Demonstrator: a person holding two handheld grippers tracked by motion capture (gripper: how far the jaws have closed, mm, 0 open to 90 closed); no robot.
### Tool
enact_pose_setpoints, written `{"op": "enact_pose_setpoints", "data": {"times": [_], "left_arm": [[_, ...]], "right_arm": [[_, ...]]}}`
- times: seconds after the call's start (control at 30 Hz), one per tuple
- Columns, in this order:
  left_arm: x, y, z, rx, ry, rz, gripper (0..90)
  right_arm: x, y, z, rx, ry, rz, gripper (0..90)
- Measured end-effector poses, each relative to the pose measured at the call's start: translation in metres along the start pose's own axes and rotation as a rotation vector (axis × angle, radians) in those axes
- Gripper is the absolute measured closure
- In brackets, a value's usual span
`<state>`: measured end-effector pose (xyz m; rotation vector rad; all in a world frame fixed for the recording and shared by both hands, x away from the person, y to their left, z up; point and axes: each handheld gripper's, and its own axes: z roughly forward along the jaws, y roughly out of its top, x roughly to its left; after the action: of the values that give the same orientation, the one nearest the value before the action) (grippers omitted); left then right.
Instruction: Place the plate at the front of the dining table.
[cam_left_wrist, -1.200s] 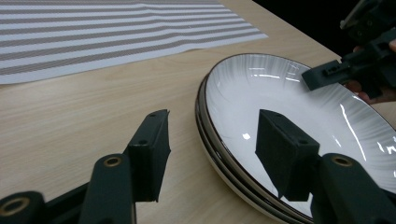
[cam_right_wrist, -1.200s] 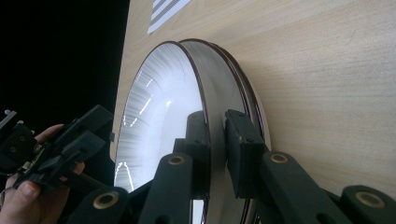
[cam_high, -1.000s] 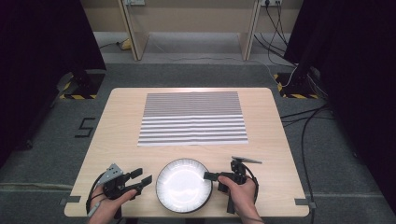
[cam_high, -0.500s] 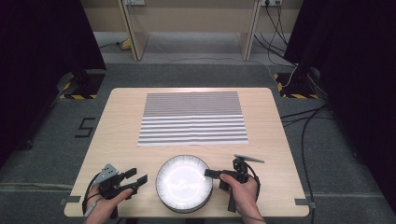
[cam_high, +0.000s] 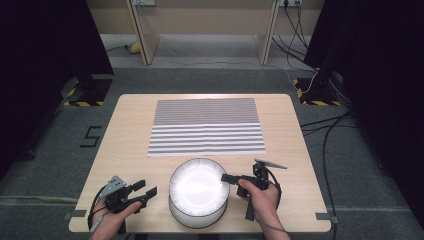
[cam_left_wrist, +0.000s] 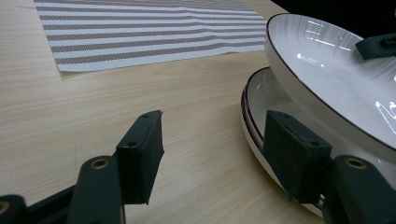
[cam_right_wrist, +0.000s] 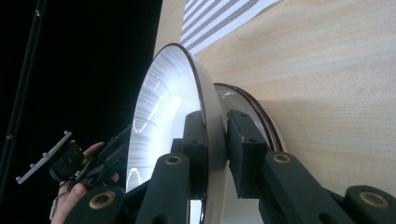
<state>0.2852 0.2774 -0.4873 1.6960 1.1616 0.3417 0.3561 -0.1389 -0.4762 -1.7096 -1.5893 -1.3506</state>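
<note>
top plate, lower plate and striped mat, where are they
top plate (cam_right_wrist: 159, 107), right gripper view, its shiny inner face
lower plate (cam_left_wrist: 259, 95), left gripper view, bare inner rim
striped mat (cam_high: 206, 127), high view, its middle

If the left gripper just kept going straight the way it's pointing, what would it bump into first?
Probably the lower bowl: the left gripper stands open, and its jaw nearer the stack is already beside that rim. The other jaw faces bare table.

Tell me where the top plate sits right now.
In the high view, the top plate is at the table's near edge, lifted above the lower plate, between the open left tool and the right tool clamping its rim, below the striped mat.
</note>
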Motion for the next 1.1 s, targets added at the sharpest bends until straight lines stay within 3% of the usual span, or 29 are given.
{"op": "enact_pose_setpoints", "data": {"times": [1.1], "left_arm": [[0.002,0.000,0.000,-0.002,0.003,0.000,37.6]], "right_arm": [[0.006,0.019,-0.001,-0.034,0.005,0.017,76.9]]}}
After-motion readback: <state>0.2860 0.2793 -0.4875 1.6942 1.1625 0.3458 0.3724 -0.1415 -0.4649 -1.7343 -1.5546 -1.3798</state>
